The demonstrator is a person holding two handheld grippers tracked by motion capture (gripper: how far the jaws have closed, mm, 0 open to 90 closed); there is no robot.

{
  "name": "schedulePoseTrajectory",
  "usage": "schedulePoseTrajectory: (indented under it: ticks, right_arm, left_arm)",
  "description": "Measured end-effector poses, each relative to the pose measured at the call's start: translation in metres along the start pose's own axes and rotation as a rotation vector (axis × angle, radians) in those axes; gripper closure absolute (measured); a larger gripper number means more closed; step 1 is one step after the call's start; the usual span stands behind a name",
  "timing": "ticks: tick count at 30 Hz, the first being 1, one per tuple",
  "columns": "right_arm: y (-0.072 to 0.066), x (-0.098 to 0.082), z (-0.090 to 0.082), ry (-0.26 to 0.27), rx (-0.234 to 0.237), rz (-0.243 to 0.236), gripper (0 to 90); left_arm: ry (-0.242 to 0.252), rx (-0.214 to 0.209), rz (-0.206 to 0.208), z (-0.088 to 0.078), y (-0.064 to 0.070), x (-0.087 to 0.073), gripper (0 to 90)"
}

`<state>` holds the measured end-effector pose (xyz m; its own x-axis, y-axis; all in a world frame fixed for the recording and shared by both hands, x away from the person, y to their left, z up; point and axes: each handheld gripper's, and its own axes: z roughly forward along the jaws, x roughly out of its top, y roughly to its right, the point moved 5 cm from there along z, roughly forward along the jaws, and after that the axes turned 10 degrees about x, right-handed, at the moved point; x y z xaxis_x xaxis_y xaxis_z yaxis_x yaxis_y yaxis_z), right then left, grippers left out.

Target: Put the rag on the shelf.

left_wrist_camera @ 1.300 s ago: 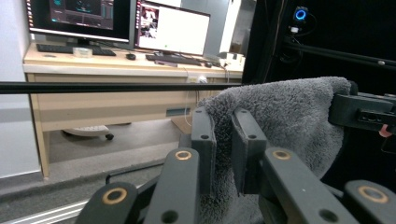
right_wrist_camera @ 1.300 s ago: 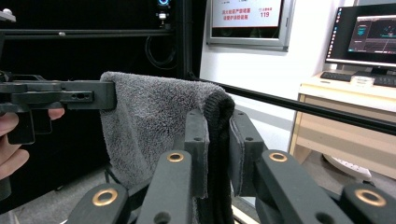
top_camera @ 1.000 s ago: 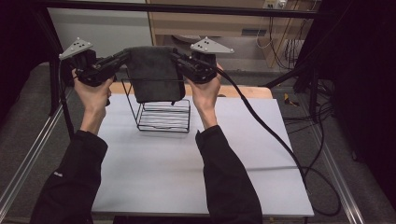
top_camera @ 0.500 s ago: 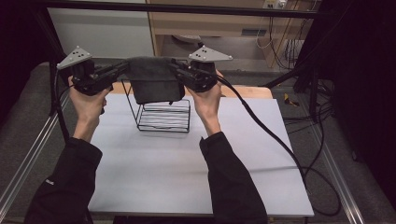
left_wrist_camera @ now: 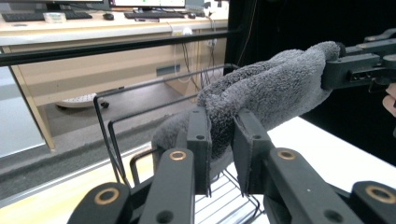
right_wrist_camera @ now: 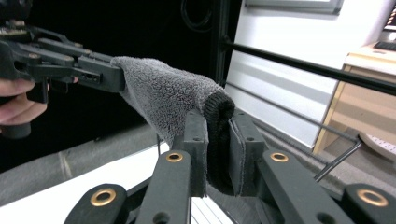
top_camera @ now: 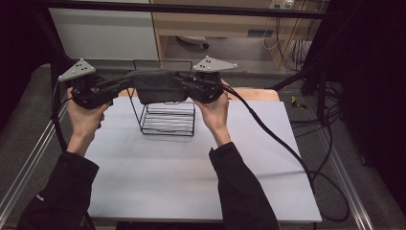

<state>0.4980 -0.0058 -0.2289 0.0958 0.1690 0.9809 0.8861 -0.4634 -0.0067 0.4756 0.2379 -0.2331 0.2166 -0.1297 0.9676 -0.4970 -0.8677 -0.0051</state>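
Cloth: one dark grey fluffy towel [top_camera: 155,86] is hanging stretched between the two grippers, above the black wire rack [top_camera: 167,116], which is standing on the white table [top_camera: 191,177].
Left gripper [top_camera: 125,84]: its jaws are pinching one end of the towel tightly.
Right gripper [top_camera: 181,82]: its jaws are clamping the other end, at the folded hem.
Risk: I think the towel is sagging in the middle, so it could be catching on the rack's upright wires if it is lowered unevenly; a loosened pinch would be dropping one end.
Count: one towel, one rack, two grippers, two hands.
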Motion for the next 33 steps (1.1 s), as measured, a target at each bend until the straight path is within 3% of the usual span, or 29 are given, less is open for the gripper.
schedulePoseTrajectory:
  ticks: [7, 11, 17, 23, 33]
  right_arm:
    - [-0.002, -0.007, -0.001, -0.019, 0.021, -0.005, 79.4]
    - [-0.003, -0.008, -0.001, -0.027, 0.021, -0.01, 79.2]
    - [-0.005, -0.012, -0.001, -0.036, 0.031, -0.019, 78.6]
    - [-0.006, -0.016, -0.001, -0.046, 0.036, -0.024, 77.9]
    - [-0.011, -0.022, 0.0, -0.079, 0.056, -0.022, 69.8]
  left_arm:
    - [-0.055, 0.004, 0.007, -0.009, 0.002, 0.004, 73.3]
    - [-0.049, 0.013, -0.007, -0.015, 0.001, 0.017, 73.4]
    - [-0.067, 0.041, -0.018, -0.01, 0.001, 0.029, 80.4]
    - [-0.122, 0.045, -0.014, 0.006, 0.006, 0.023, 86.0]
    - [-0.186, 0.006, -0.007, 0.007, 0.01, 0.001, 88.0]
